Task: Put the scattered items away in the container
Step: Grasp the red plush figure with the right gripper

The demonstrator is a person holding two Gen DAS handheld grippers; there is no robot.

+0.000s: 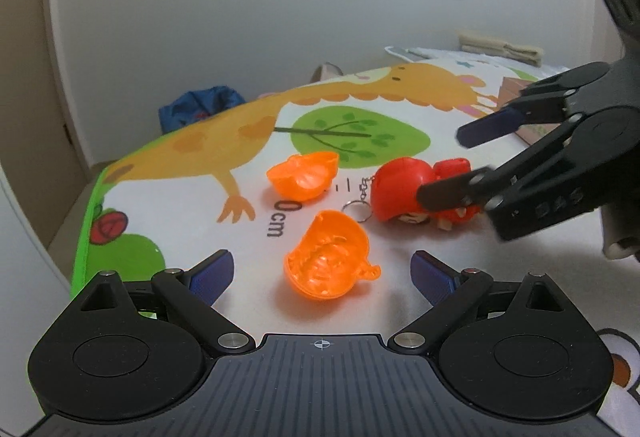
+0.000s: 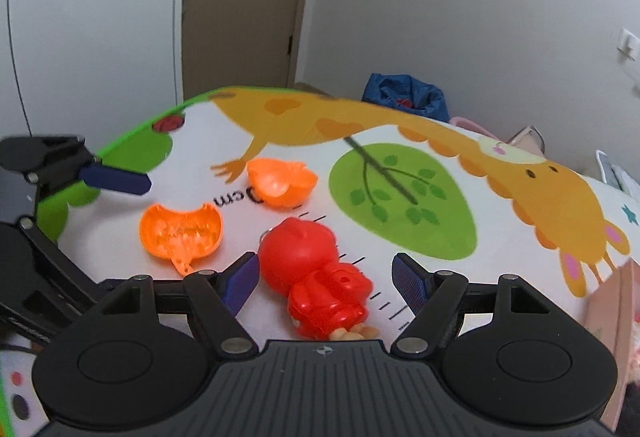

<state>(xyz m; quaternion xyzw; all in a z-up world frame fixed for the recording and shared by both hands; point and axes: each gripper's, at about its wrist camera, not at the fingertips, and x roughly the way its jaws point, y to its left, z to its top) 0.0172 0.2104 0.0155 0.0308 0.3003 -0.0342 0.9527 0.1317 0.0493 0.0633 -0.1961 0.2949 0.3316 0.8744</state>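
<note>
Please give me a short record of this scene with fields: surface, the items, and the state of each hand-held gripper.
surface: giraffe play mat
item 1: red figure keychain, lying on mat
item 2: orange shell half, hollow showing
item 3: second orange shell half, farther back
left hand-held gripper: open, near shell half between its fingers
right hand-held gripper: open, red figure between its fingers
container: not in view

Right gripper [image 2: 324,279] jaws spread wide, straddling red figure toy [image 2: 316,277] lying on giraffe-print mat [image 2: 460,277]; left pad close to the toy's head, contact unclear. 2 orange shell halves [image 2: 182,231] [image 2: 280,183] lie beyond, hollow sides up. Left gripper's blue finger [image 2: 116,179] enters at left edge.
</note>
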